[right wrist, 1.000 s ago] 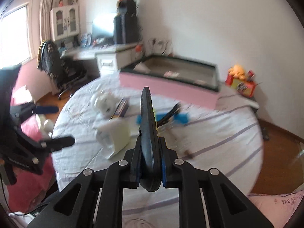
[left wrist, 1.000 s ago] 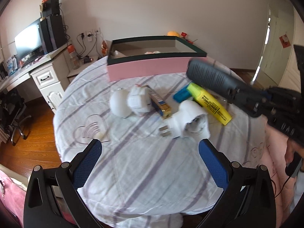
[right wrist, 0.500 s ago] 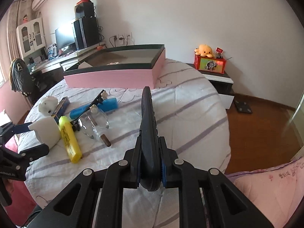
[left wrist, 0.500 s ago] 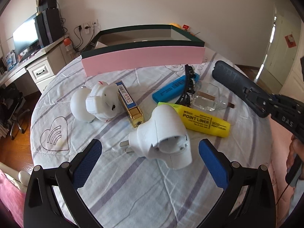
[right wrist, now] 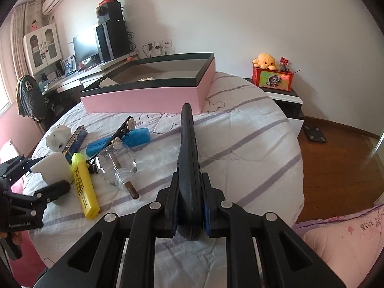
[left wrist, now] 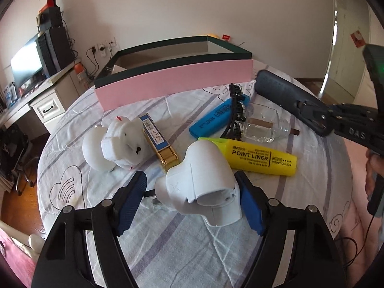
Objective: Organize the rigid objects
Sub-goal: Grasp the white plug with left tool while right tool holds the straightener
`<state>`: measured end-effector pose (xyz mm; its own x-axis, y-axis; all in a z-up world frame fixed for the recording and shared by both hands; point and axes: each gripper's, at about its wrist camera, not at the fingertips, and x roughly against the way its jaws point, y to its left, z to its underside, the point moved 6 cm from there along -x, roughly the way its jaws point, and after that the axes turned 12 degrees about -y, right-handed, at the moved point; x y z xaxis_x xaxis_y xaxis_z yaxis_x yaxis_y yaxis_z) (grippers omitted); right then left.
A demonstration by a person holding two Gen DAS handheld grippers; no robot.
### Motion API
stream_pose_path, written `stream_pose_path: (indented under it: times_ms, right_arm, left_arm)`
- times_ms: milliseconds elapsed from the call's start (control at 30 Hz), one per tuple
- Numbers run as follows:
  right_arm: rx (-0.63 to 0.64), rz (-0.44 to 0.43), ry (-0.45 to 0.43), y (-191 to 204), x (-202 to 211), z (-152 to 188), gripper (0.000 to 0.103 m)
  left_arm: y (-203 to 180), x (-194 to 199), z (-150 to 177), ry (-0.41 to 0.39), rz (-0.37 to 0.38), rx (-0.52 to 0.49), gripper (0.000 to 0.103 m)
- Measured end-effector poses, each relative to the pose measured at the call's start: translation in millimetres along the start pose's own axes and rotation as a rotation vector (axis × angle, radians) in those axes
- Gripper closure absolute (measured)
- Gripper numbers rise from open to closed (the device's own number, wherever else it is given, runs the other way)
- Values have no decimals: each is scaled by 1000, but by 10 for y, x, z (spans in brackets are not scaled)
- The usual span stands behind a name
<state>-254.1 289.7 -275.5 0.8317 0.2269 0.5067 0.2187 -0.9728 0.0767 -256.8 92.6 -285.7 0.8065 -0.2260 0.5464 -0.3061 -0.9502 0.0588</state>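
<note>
My left gripper straddles a white plug adapter on the round table; its right pad touches the adapter, the left pad stands a little off it. My right gripper is shut on a long black remote, held above the table; it also shows in the left wrist view. A pink box with a dark rim stands open at the back. A yellow highlighter, blue case, glass bottle, gold-tipped blue lighter and white toy lie between.
A black hair clip lies on the blue case. The table has a striped white cloth. A desk with a monitor is at the left, a low stand with a red box beyond the table, wooden floor around.
My left gripper has come down and forward over the white adapter and narrowed around it. My right gripper has swung the remote toward the pink box.
</note>
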Motion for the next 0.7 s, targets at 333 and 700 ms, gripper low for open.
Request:
stream_pose_path:
  times_ms: [333, 700]
  right_arm:
    - [35, 8, 58, 18, -242, -65, 75]
    - [4, -34, 33, 158, -51, 10, 87]
  left_arm:
    - [37, 117, -54, -22, 22, -16, 27]
    - [91, 125, -87, -29, 22, -21, 41]
